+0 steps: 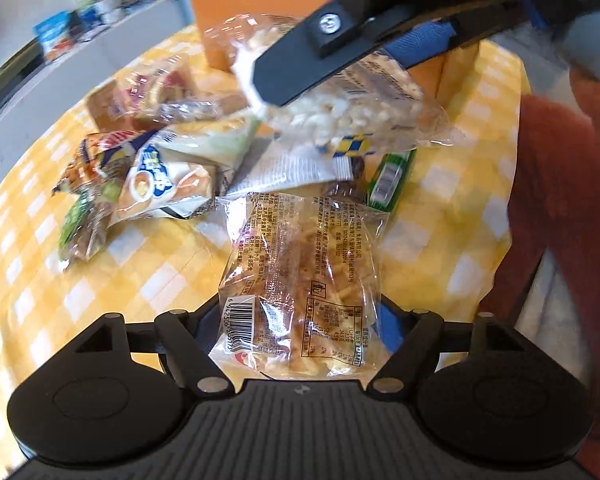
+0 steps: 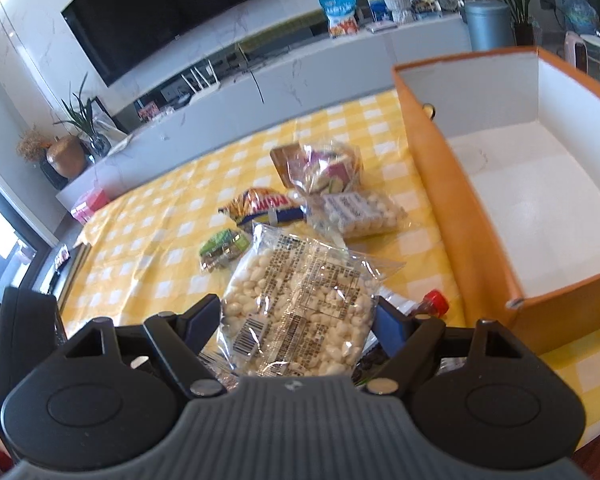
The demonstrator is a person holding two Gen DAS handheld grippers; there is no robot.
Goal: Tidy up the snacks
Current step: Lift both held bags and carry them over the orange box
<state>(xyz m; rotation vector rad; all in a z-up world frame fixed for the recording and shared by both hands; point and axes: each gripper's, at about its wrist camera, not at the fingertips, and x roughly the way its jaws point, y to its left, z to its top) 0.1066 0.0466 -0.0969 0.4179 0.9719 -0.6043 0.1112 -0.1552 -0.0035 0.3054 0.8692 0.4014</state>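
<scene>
My left gripper [image 1: 300, 320] is shut on a clear bag of golden fried sticks [image 1: 300, 276], held above the yellow checked table [image 1: 60, 280]. My right gripper [image 2: 296, 316] is shut on a clear bag of white puffed snack [image 2: 296, 312]; the same bag [image 1: 352, 104] and the right gripper's finger [image 1: 300, 64] show above the pile in the left wrist view. An orange box [image 2: 452, 208] with a white empty inside stands to the right of the right gripper. More snack packs [image 1: 156, 176] lie in a pile on the table.
Loose packs on the cloth include a yellow-blue bag [image 2: 264, 208], a green pack [image 2: 220, 246], a clear bag of white pieces [image 2: 360, 212] and a red-capped item [image 2: 434, 302]. A green stick pack [image 1: 388, 180] lies near a red sleeve [image 1: 560, 200]. A TV console stands behind.
</scene>
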